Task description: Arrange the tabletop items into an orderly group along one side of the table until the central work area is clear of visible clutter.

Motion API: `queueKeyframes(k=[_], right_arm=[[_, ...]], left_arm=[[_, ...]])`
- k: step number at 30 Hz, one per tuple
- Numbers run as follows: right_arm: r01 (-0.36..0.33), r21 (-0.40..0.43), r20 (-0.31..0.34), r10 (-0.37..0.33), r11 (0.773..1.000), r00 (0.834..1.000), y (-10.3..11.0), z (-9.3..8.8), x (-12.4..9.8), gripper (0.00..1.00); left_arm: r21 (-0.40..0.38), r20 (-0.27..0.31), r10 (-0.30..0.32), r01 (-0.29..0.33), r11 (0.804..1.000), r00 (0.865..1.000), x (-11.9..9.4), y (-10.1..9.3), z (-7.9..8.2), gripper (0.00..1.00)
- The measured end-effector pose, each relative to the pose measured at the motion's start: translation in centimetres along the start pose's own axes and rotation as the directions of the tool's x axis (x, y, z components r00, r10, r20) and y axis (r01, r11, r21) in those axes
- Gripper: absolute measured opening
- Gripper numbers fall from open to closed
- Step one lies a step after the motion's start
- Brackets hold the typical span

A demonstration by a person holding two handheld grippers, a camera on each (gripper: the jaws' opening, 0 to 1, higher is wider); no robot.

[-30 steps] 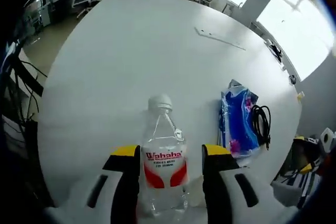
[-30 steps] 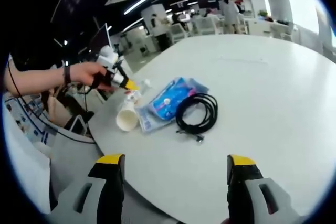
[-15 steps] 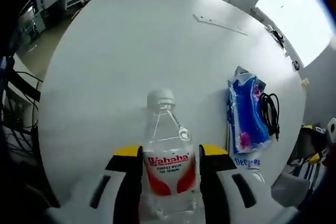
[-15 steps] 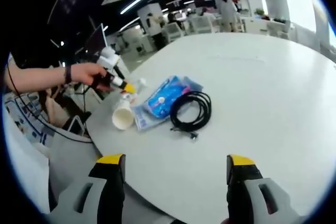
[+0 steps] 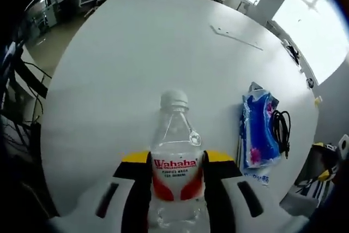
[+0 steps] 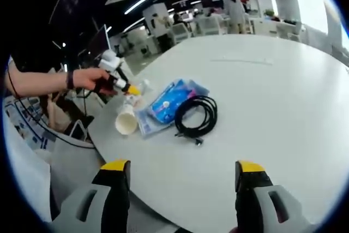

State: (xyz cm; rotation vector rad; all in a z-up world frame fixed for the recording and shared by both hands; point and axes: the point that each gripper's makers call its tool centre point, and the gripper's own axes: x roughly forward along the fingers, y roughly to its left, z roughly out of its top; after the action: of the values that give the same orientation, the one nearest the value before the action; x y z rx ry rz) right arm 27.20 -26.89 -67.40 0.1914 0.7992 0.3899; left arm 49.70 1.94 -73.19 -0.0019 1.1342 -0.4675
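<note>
Left tool: your jaws sit tight against both sides of the water bottle at its label, low centre of the left gripper view. Bottle is clear thin plastic, cap on; liquid level cannot be read. Judged light, slick and easily dented, so keep the hold on the labelled waist and squeeze gently. To its right on the white worktop: blue pouch, soft and floppy, then black cable, limp. Right tool: jaws spread wide, nothing between them. Paper cup lies tipped at left in the right gripper view; crushable, take it by the wall.
</note>
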Motion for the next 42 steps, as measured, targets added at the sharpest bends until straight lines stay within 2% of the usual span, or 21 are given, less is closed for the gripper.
queueKeyframes(k=[12, 22, 42], right_arm=[[-0.011, -0.009, 0.004, 0.011, 1.0, 1.0, 0.3, 0.0, 0.0, 0.8], [-0.021, -0.02, 0.01, 0.021, 1.0, 1.0, 0.7, 0.4, 0.2, 0.8], [-0.044, -0.047, 0.022, 0.045, 0.998, 0.999, 1.6, 1.1, 0.3, 0.8]], left_arm=[[-0.013, 0.068, 0.007, -0.006, 1.0, 0.998, -1.1, 0.3, 1.2, 0.35], [-0.015, 0.141, 0.001, 0.001, 1.0, 0.99, -2.3, 0.2, 2.2, 0.35], [0.019, 0.209, 0.032, -0.037, 0.999, 0.977, -4.8, 0.1, 1.9, 0.35]])
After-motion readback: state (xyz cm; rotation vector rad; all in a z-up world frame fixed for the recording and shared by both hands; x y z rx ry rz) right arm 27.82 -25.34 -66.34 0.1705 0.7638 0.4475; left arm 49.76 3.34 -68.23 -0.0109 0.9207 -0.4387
